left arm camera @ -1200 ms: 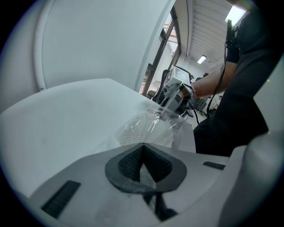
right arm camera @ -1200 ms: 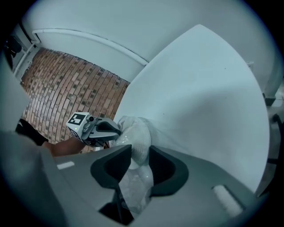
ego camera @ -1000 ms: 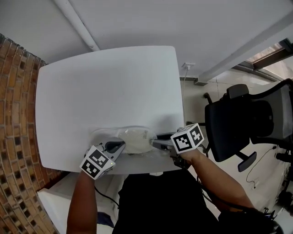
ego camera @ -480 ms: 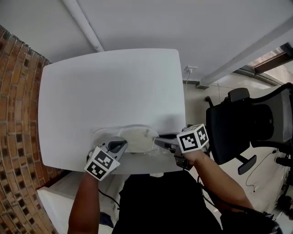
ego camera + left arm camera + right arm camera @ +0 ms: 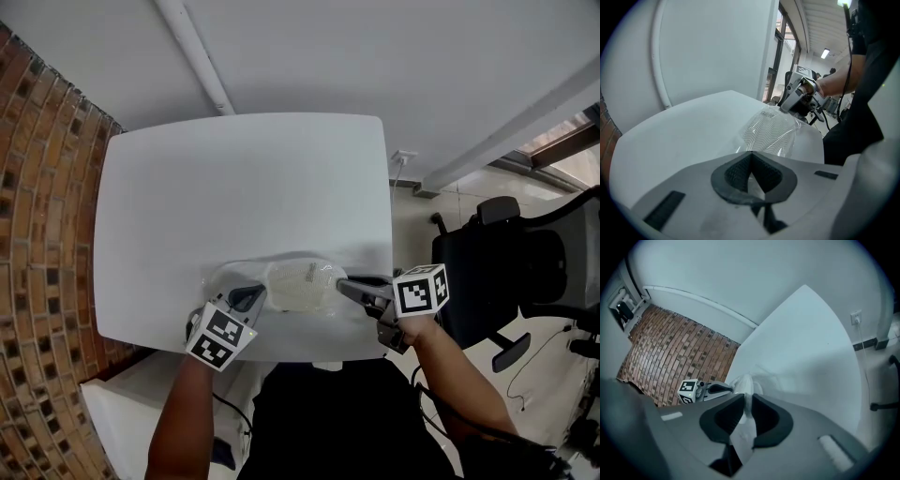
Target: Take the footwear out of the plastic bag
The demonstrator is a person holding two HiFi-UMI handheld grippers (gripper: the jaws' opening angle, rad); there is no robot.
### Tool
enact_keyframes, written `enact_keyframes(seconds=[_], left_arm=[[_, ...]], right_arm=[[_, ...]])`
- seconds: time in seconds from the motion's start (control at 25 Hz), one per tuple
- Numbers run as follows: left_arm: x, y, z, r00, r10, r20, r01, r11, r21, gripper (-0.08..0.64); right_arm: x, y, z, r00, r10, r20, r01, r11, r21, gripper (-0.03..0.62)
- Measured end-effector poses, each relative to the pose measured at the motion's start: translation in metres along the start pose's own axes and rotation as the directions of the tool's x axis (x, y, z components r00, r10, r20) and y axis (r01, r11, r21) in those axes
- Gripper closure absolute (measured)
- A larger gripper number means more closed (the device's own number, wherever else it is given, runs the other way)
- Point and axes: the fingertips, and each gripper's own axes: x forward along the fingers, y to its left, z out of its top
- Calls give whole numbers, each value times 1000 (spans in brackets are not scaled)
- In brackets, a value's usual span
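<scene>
Left gripper view: clear plastic bag (image 5: 786, 144) around white chevron-patterned footwear (image 5: 761, 127)

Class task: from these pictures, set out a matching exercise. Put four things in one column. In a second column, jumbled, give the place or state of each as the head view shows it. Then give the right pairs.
Things
1. clear plastic bag
2. white footwear with a zigzag sole
3. black office chair
4. red brick wall

Places or states
A. beyond the left edge of the white table
B. inside the bag
C. on the floor, right of the table
D. pinched by the left gripper and the right gripper

Pairs: 1-D, 2-B, 3-C, 4-A.

The right gripper's jaws have just been closing, with the bag's film between them.
</scene>
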Motion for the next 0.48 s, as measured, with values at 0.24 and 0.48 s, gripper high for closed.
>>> enact_keyframes(seconds=[0.24, 0.48], left_arm=[[-2, 4, 1, 999, 31, -5, -31, 999, 4, 554], [-2, 7, 2, 998, 59, -6, -59, 998, 21, 554]], right_arm=[[-14, 0, 10, 1000, 1, 31, -1, 1000, -8, 540], [-28, -1, 17, 997, 17, 78, -19, 1000, 17, 546]])
